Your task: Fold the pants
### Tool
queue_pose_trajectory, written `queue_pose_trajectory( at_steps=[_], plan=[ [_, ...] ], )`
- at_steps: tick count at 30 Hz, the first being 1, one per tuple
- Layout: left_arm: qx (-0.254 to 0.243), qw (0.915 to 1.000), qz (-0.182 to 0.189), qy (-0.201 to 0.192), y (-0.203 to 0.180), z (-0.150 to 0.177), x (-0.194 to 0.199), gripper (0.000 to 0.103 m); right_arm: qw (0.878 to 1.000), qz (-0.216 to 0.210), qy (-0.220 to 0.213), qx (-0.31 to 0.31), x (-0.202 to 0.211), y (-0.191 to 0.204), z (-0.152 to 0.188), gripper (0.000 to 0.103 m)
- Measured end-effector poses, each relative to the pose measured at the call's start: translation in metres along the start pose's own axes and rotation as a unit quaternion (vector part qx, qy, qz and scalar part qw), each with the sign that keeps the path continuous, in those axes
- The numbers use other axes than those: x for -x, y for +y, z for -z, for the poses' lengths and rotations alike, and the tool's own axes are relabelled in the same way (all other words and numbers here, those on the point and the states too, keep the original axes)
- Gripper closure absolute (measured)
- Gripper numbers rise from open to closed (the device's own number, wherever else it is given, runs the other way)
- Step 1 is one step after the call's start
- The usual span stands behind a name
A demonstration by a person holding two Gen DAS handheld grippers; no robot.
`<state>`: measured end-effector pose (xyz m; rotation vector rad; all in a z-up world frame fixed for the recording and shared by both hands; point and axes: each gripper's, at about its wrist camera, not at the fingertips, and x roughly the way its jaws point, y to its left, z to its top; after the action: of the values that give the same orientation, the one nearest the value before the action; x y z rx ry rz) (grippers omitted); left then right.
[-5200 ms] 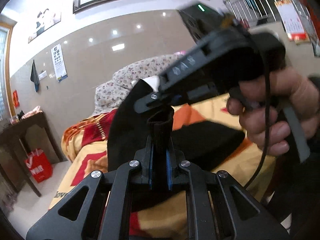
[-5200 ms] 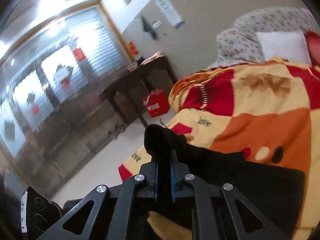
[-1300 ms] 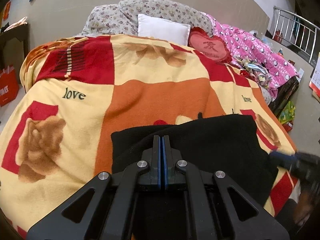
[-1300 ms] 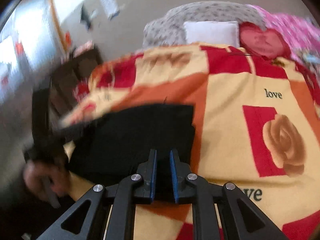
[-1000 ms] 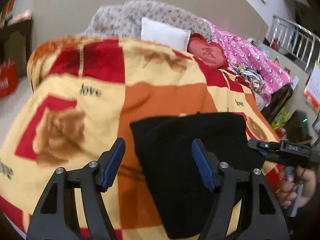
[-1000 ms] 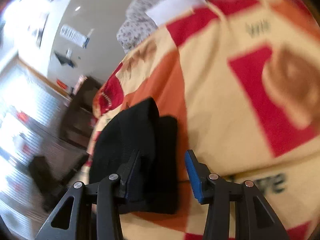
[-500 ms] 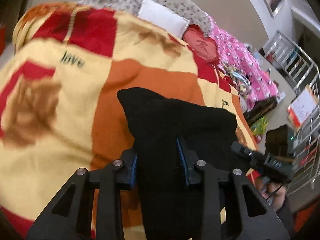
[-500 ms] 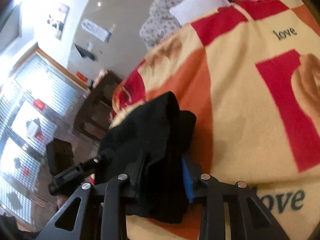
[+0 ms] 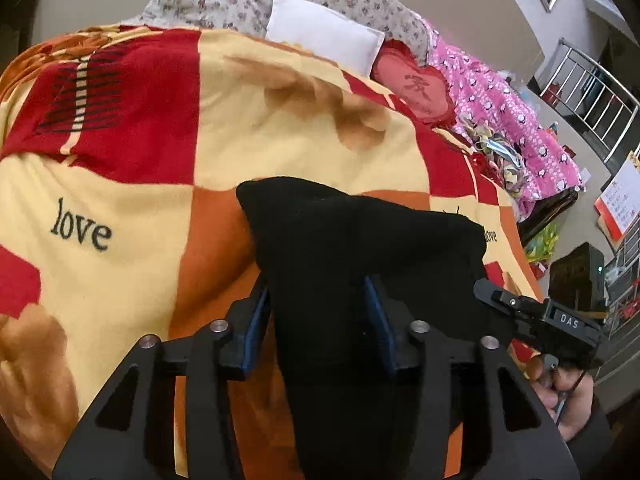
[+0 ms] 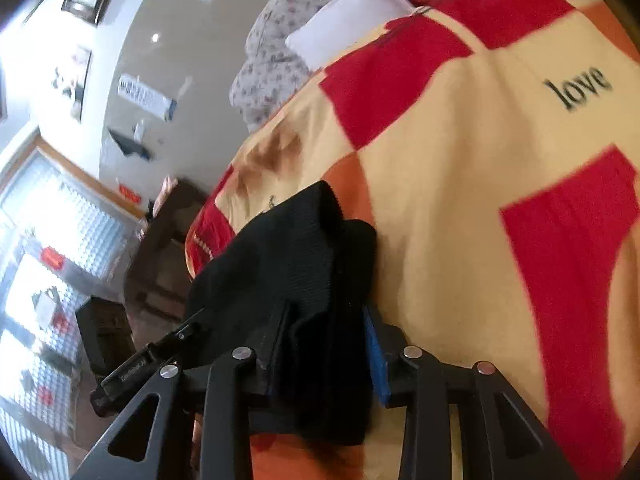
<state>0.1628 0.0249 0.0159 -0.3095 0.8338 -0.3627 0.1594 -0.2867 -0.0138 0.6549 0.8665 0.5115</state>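
The left gripper [image 9: 318, 316] points forward over the near edge of the bed, tilted slightly so the bedding slopes up to the right. Its blue-padded fingers [image 9: 256, 322] stand partly apart with a thick fold of the black pants [image 9: 360, 248] bunched between them, the cloth filling the gap and pressed by both pads. The right gripper [image 10: 326, 344] is rolled over toward its left, so the room leans steeply in its view. Its jaws likewise close on a wad of the same pants, the right blue pad against the fabric.

The pants lie folded into a compact dark bundle on the near part of the patchwork blanket [image 9: 132, 152], raised at the edges where the two tools grasp them. At the right of the left wrist view the other tool's black body and the person's right hand [image 9: 564, 392] show, partly cut off by the frame.

The lower part of the pants is hidden behind each gripper's frame. The right view is blurred across the blanket, and its left pad is buried in cloth. A white pillow [image 9: 324, 34] lies at the far end.
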Motion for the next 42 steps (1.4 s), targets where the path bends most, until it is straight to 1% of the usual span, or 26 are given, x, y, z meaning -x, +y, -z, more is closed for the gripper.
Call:
queue_pose_trajectory(
  at_steps=[1, 4, 6, 7, 8, 9, 10, 11, 12, 13, 14, 16, 17, 19, 20, 22, 26, 29, 32, 34, 36, 37, 38, 40, 41, 42],
  plan=[
    [-0.002, 1.0000, -0.004, -0.002, 0.000, 0.000, 0.000, 0.052, 1.000, 0.008, -0.001, 0.004, 0.002, 0.002, 0.001, 0.070],
    [-0.012, 0.9995, -0.025, -0.015, -0.003, -0.001, 0.008, 0.051, 0.999, 0.037, -0.008, 0.023, 0.014, 0.013, 0.003, 0.070],
    [-0.023, 0.9957, -0.068, -0.058, -0.011, -0.001, 0.028, 0.052, 0.994, 0.076, -0.033, 0.071, 0.027, 0.032, 0.001, 0.070],
    [-0.039, 0.9916, -0.082, -0.092, -0.020, -0.003, 0.042, 0.052, 0.986, 0.109, -0.055, 0.117, 0.035, 0.049, 0.002, 0.070],
    [-0.051, 0.9892, -0.080, -0.112, -0.027, -0.005, 0.048, 0.052, 0.978, 0.131, -0.070, 0.147, 0.039, 0.060, 0.002, 0.070],
    [-0.065, 0.9872, -0.080, -0.122, -0.035, -0.007, 0.051, 0.052, 0.965, 0.160, -0.084, 0.188, 0.040, 0.076, 0.002, 0.070],
    [-0.072, 0.9865, -0.084, -0.120, -0.041, -0.010, 0.047, 0.055, 0.956, 0.176, -0.092, 0.216, 0.039, 0.087, 0.001, 0.070],
    [-0.082, 0.9872, -0.088, -0.104, -0.048, -0.014, 0.036, 0.059, 0.947, 0.179, -0.099, 0.246, 0.034, 0.100, 0.001, 0.070],
    [-0.084, 0.9880, -0.093, -0.090, -0.049, -0.016, 0.026, 0.071, 0.943, 0.178, -0.097, 0.265, 0.027, 0.108, -0.001, 0.070],
    [-0.082, 0.9882, -0.105, -0.076, -0.049, -0.018, 0.015, 0.077, 0.940, 0.181, -0.093, 0.275, 0.018, 0.114, -0.005, 0.072],
    [-0.075, 0.9880, -0.124, -0.053, -0.045, -0.019, -0.002, 0.078, 0.935, 0.188, -0.091, 0.286, 0.010, 0.118, -0.007, 0.073],
    [-0.068, 0.9874, -0.139, -0.032, -0.039, -0.018, -0.019, 0.079, 0.925, 0.216, -0.069, 0.306, -0.014, 0.116, -0.011, 0.076],
    [-0.073, 0.9863, -0.144, -0.035, -0.040, -0.017, -0.021, 0.079, 0.922, 0.228, -0.055, 0.308, -0.024, 0.113, -0.012, 0.076],
    [-0.081, 0.9841, -0.154, -0.035, -0.042, -0.015, -0.023, 0.079, 0.924, 0.240, 0.001, 0.298, -0.050, 0.090, -0.012, 0.076],
    [-0.084, 0.9831, -0.159, -0.034, -0.044, -0.015, -0.024, 0.079, 0.928, 0.228, -0.012, 0.296, -0.047, 0.086, -0.010, 0.076],
    [-0.092, 0.9810, -0.167, -0.037, -0.046, -0.013, -0.027, 0.079, 0.936, 0.216, -0.010, 0.278, -0.039, 0.079, -0.014, 0.076],
    [-0.101, 0.9773, -0.181, -0.043, -0.051, -0.008, -0.029, 0.079, 0.928, 0.233, -0.010, 0.290, -0.035, 0.083, -0.012, 0.076],
    [-0.100, 0.9775, -0.180, -0.044, -0.050, -0.008, -0.030, 0.079, 0.929, 0.234, -0.018, 0.287, -0.029, 0.093, -0.011, 0.076],
    [-0.101, 0.9772, -0.180, -0.046, -0.051, -0.008, -0.030, 0.079, 0.927, 0.214, -0.029, 0.308, -0.012, 0.115, 0.005, 0.076],
    [-0.101, 0.9774, -0.180, -0.047, -0.051, -0.008, -0.030, 0.079, 0.919, 0.214, -0.028, 0.329, 0.000, 0.124, 0.026, 0.076],
    [-0.101, 0.9773, -0.180, -0.047, -0.051, -0.008, -0.030, 0.079, 0.910, 0.233, -0.001, 0.342, -0.005, 0.120, 0.045, 0.076],
    [-0.101, 0.9774, -0.180, -0.047, -0.051, -0.008, -0.030, 0.079, 0.910, 0.237, 0.014, 0.339, -0.012, 0.114, 0.049, 0.076],
    [-0.103, 0.9766, -0.183, -0.046, -0.051, -0.008, -0.030, 0.079, 0.915, 0.223, -0.002, 0.337, -0.012, 0.108, 0.051, 0.075],
    [-0.104, 0.9759, -0.186, -0.047, -0.053, -0.008, -0.030, 0.079, 0.930, 0.202, 0.004, 0.306, -0.011, 0.100, 0.042, 0.075],
    [-0.105, 0.9755, -0.187, -0.047, -0.053, -0.008, -0.030, 0.079, 0.932, 0.200, 0.004, 0.302, -0.011, 0.099, 0.041, 0.075],
    [-0.105, 0.9753, -0.188, -0.047, -0.053, -0.008, -0.030, 0.079, 0.929, 0.203, 0.002, 0.310, -0.013, 0.100, 0.042, 0.075]
  ],
)
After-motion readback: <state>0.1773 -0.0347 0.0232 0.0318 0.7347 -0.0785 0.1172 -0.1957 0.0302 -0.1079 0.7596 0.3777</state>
